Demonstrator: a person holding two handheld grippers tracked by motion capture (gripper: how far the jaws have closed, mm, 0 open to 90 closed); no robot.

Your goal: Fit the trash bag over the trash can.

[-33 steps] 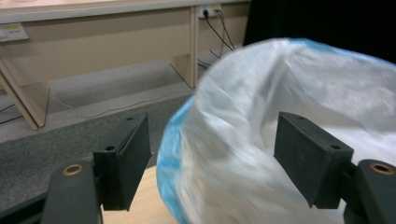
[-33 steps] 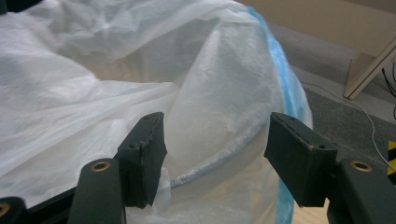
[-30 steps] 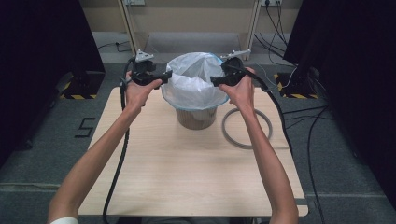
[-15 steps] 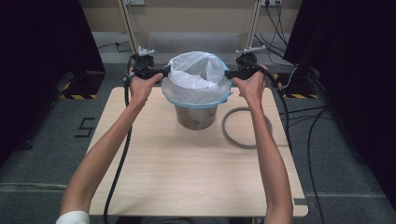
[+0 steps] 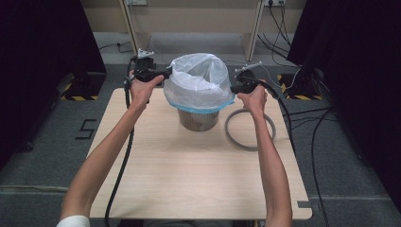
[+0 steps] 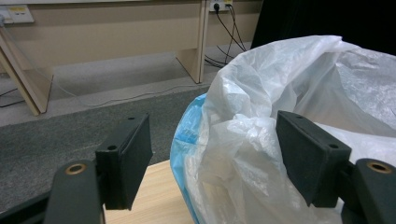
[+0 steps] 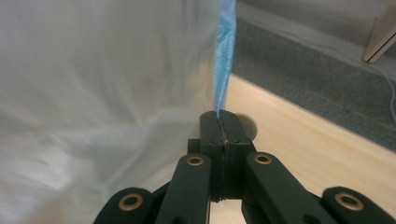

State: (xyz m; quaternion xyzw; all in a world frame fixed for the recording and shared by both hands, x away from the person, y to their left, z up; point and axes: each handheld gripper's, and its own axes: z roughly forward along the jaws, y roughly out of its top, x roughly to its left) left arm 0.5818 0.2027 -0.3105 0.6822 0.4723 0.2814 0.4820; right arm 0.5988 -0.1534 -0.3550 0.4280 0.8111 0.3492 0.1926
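Observation:
A white plastic bag (image 5: 198, 80) with a blue hem (image 5: 203, 107) is draped over a small brown bin (image 5: 198, 121) at the table's far middle. My left gripper (image 5: 163, 74) is open at the bag's left side; in the left gripper view its jaws (image 6: 212, 140) stand wide, with the bag (image 6: 289, 84) and the blue hem (image 6: 187, 135) bulging between them. My right gripper (image 5: 234, 88) is at the bag's right side. It (image 7: 220, 116) is shut on the blue hem (image 7: 225, 56), and the bag's white film (image 7: 107, 84) hangs to the left of it.
A grey ring (image 5: 250, 130) lies flat on the wooden table (image 5: 189, 179), right of the bin and under my right forearm. Cables trail from both grippers off the table. Wooden furniture legs and dark curtains stand beyond the far edge.
My right hand has shifted slightly right and lower with the hem, so the bag's skirt sits lower around the bin. My left hand has barely moved.

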